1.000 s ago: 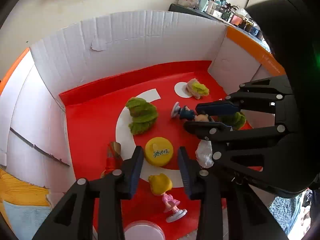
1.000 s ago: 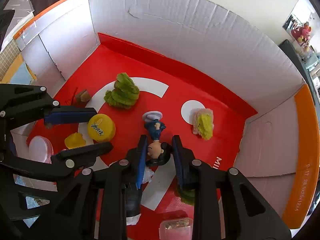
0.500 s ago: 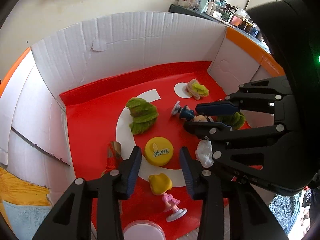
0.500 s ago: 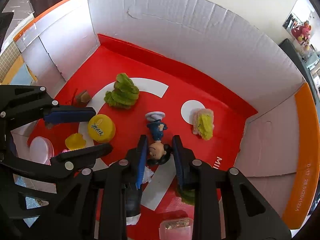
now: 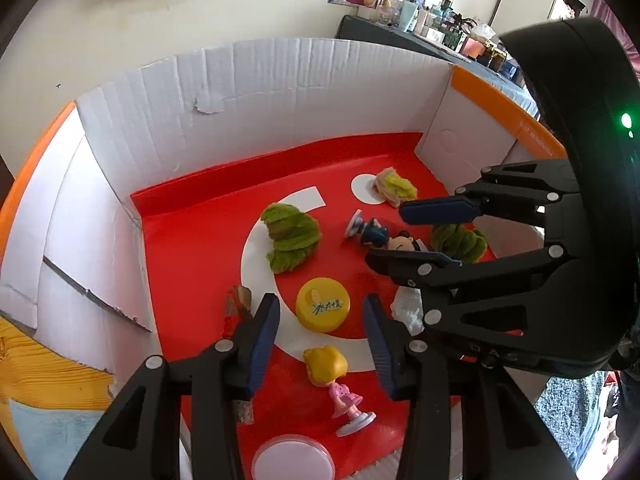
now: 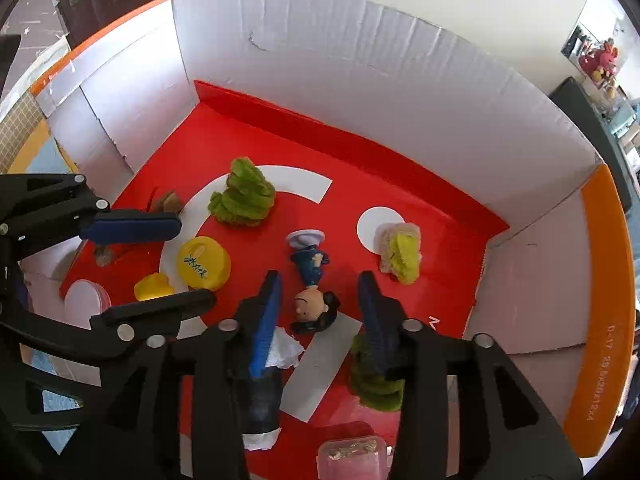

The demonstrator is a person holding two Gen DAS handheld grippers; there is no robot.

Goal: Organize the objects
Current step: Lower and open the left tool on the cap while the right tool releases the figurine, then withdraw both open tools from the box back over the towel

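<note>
Inside a white corrugated cardboard box [image 6: 360, 64] with a glossy red floor lie plush green leafy pieces [image 6: 244, 200], a round yellow plastic lid [image 5: 322, 304] and a dark-haired figurine [image 6: 312, 280] on its side. Left gripper [image 5: 320, 332] and right gripper [image 6: 320, 304] both hover spread wide, holding nothing.

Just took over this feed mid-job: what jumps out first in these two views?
The bright red floor of a white-walled cardboard box dominates both views. The right gripper is open, straddling a black-haired figurine in blue lying on its side. The left gripper is open around a yellow cap, with a blonde doll lying nearer the camera.
</note>
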